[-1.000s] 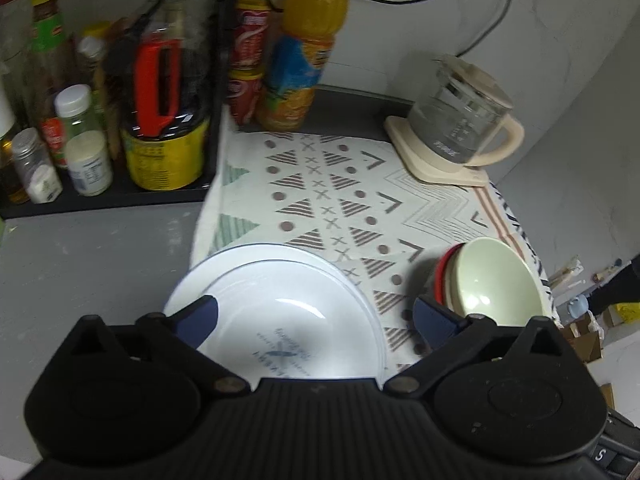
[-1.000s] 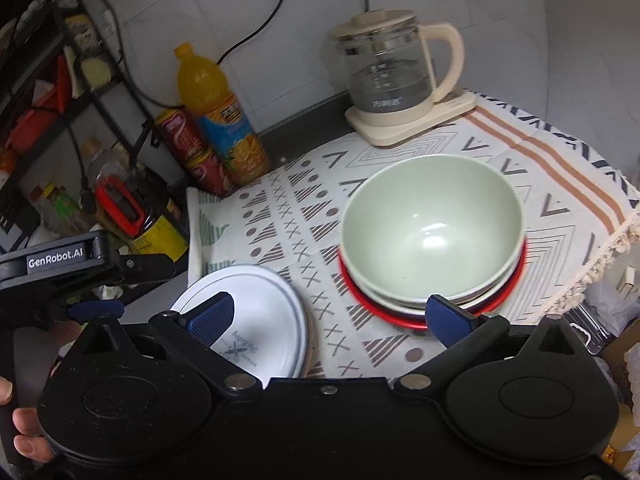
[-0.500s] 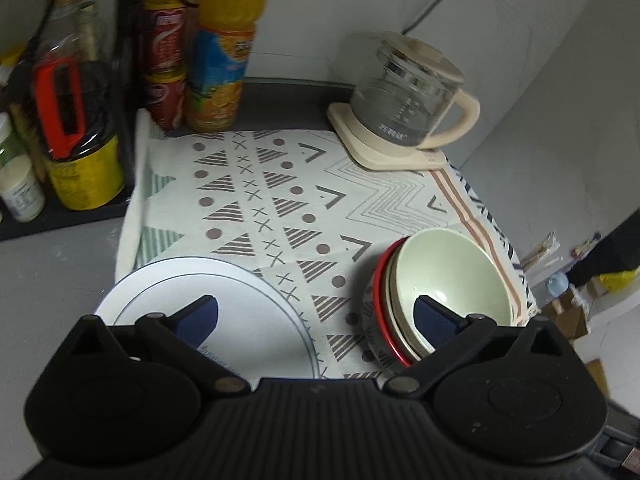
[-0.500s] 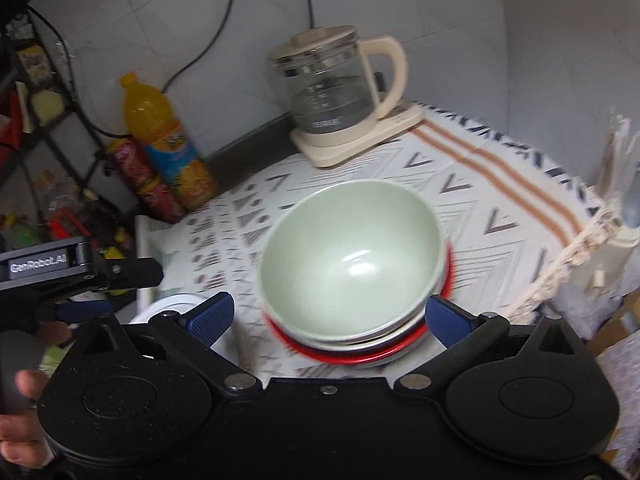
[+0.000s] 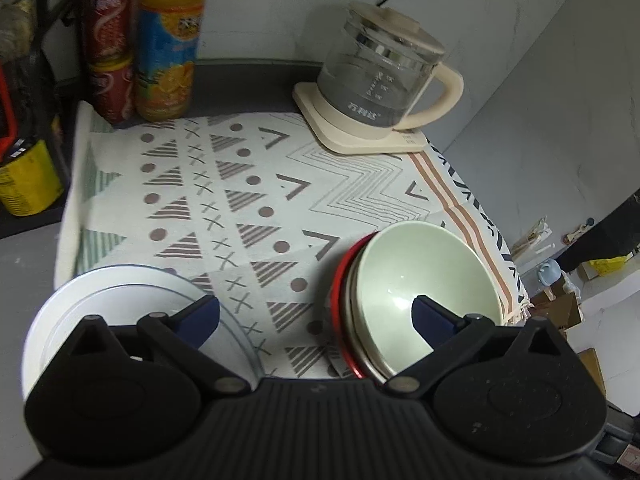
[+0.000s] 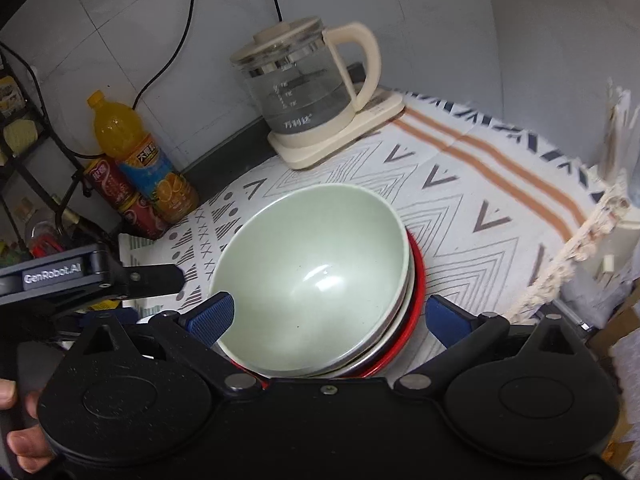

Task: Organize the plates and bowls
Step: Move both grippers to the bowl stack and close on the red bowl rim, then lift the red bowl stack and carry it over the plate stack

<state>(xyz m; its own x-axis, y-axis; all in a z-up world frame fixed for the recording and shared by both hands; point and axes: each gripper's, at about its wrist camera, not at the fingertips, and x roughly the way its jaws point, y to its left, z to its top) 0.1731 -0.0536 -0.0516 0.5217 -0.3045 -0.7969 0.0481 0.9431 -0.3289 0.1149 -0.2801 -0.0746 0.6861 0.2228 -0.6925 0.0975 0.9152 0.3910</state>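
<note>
A pale green bowl [image 5: 424,284] tops a nested stack with a white bowl and a red-rimmed bowl [image 5: 340,300] on the patterned cloth [image 5: 240,200]; it also shows in the right wrist view [image 6: 316,276]. A stack of white plates [image 5: 100,304] lies at the cloth's front left. My left gripper [image 5: 316,316] is open and empty, between the plates and the bowls. My right gripper [image 6: 328,318] is open, its jaws on either side of the bowl stack's near rim, not closed on it. The left gripper also shows in the right wrist view [image 6: 100,276].
A glass kettle on a cream base [image 5: 380,92] stands at the back right. An orange juice bottle [image 5: 168,40] and red cans [image 5: 108,48] stand at the back left beside a black rack with a yellow tin [image 5: 24,184]. The cloth's fringed edge [image 6: 572,256] hangs off the counter's right side.
My left gripper has swung right, from over the plates toward the bowls. My right gripper has moved in over the bowl stack, which now fills its view.
</note>
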